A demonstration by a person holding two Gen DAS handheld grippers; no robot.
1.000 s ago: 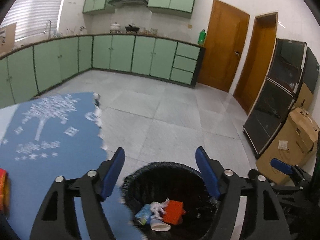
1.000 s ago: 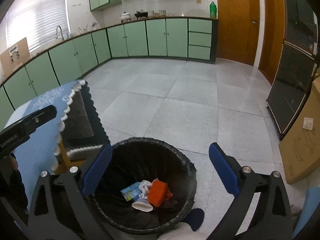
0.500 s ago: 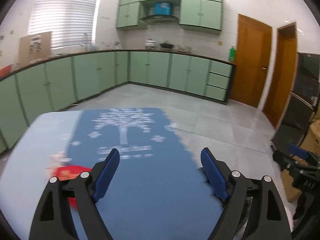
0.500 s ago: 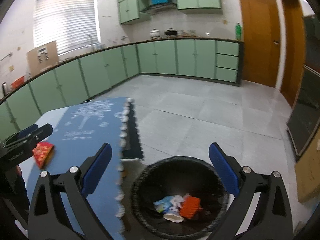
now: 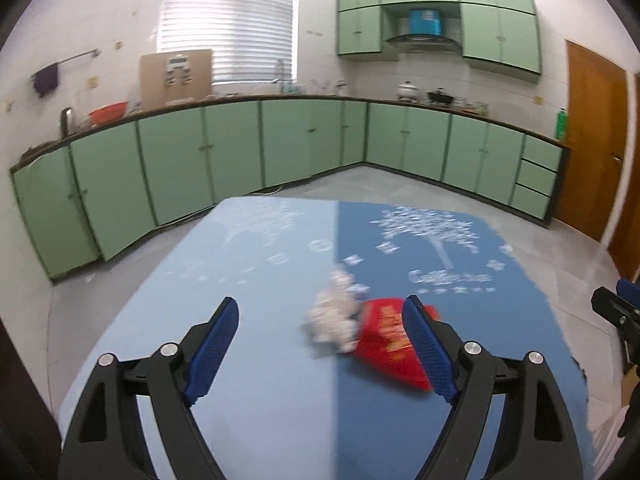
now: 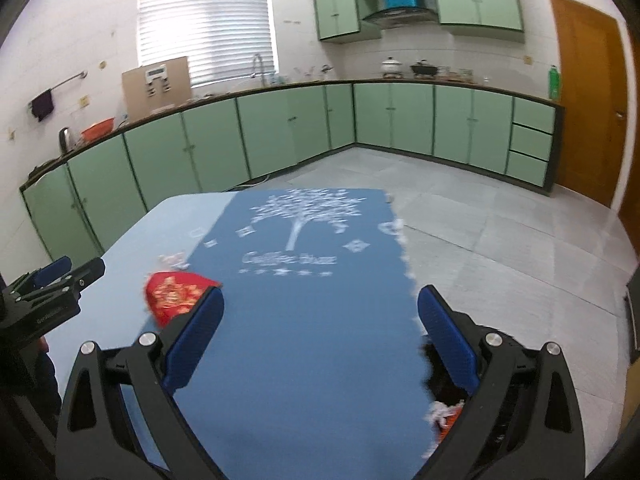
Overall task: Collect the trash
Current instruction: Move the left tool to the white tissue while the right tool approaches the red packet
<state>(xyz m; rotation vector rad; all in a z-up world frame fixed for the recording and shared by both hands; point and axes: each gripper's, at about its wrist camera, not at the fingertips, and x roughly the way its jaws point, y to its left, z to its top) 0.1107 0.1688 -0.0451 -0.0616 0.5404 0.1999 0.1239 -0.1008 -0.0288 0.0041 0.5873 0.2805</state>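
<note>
Red packet (image 5: 386, 342) with gold print lies flat on the tabletop (image 5: 256, 360) — touching a crumpled white tissue (image 5: 332, 316). Left claw (image 5: 320, 344) and right claw (image 6: 320, 332) both gape wide, empty.

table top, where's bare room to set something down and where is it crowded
Free: the dark blue cloth between the tree print and the right gripper, and the pale strip at the table's left edge. Crowded: the red packet and white wad ahead of the left gripper.
</note>
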